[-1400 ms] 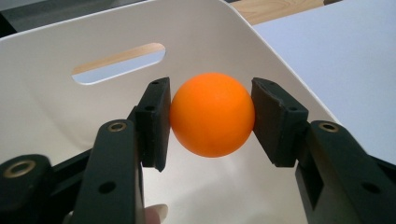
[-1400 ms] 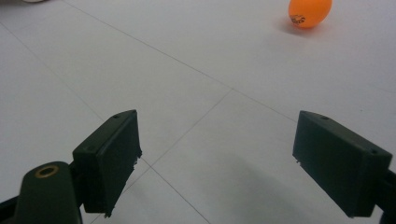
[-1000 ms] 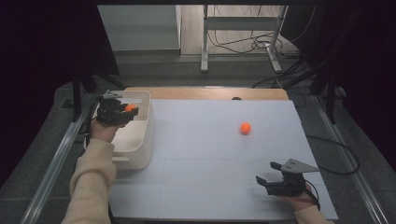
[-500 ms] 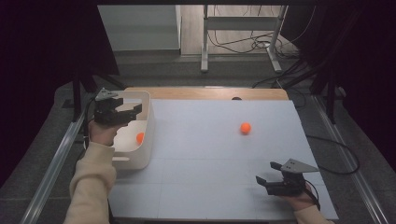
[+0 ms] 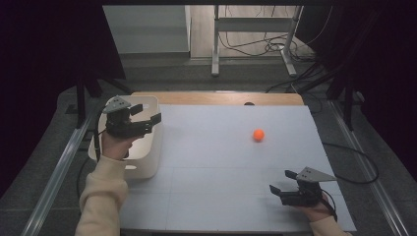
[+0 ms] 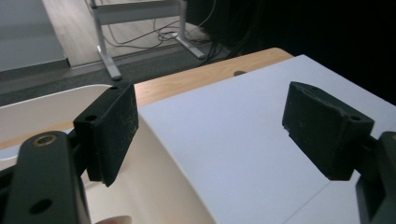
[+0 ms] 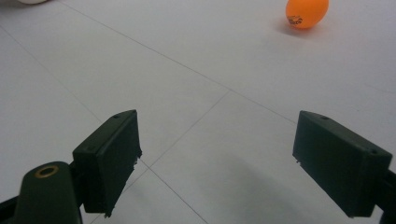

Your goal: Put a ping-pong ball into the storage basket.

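Observation:
An orange ball [image 5: 258, 134] lies on the white mat [image 5: 221, 167], right of centre; in the right gripper view the ball [image 7: 307, 12] sits far ahead at the top. A white bin [image 5: 147, 164] stands at the mat's left edge. My left gripper [image 5: 147, 113] hovers over the bin's right rim [image 6: 51, 105]. Its jaws have just been opening and stand open, nothing between them [image 6: 212, 126]. My right gripper [image 5: 281, 181] rests low at the mat's near right, open and empty [image 7: 219, 158], pointing toward the ball. The bin's inside is mostly hidden by the left hand.
A wooden table edge [image 5: 221, 98] shows beyond the mat. A metal stand [image 5: 255, 44] and cables [image 5: 255, 46] are on the floor behind. A rail [image 5: 54, 172] runs along the table's left side.
My left gripper held an orange ball over the bin, opened, and the ball dropped into the bin. The gripper then moved right and slightly up. The right gripper stayed put.

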### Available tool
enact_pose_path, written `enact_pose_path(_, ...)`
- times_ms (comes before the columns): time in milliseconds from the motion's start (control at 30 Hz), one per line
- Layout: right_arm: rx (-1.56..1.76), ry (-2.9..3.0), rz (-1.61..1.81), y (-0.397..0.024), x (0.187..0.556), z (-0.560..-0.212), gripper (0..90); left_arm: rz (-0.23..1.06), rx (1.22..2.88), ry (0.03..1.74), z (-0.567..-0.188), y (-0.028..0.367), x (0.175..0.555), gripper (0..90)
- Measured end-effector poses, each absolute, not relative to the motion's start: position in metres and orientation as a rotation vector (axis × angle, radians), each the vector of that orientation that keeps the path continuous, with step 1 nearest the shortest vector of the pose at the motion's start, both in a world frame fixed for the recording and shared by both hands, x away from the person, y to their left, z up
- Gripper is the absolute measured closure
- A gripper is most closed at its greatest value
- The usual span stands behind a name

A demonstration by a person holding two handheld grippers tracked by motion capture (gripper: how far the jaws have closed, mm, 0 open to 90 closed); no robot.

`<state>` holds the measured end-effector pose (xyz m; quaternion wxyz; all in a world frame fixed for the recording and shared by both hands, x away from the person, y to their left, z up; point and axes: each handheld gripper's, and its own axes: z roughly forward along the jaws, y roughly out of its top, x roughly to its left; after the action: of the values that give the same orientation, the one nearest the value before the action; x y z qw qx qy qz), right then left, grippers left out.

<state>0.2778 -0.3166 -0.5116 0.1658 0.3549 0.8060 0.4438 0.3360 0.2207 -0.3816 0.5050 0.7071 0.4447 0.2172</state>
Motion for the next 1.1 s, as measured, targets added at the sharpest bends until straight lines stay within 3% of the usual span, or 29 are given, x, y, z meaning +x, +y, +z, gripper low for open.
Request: enact_pose_path(1100, 1.015, 2.292, 1.245, -0.314, 0.28, -0.512, 15.8, 0.484, 1.76, 0.96, -0.388, 0.19, 0.324, 20.2)
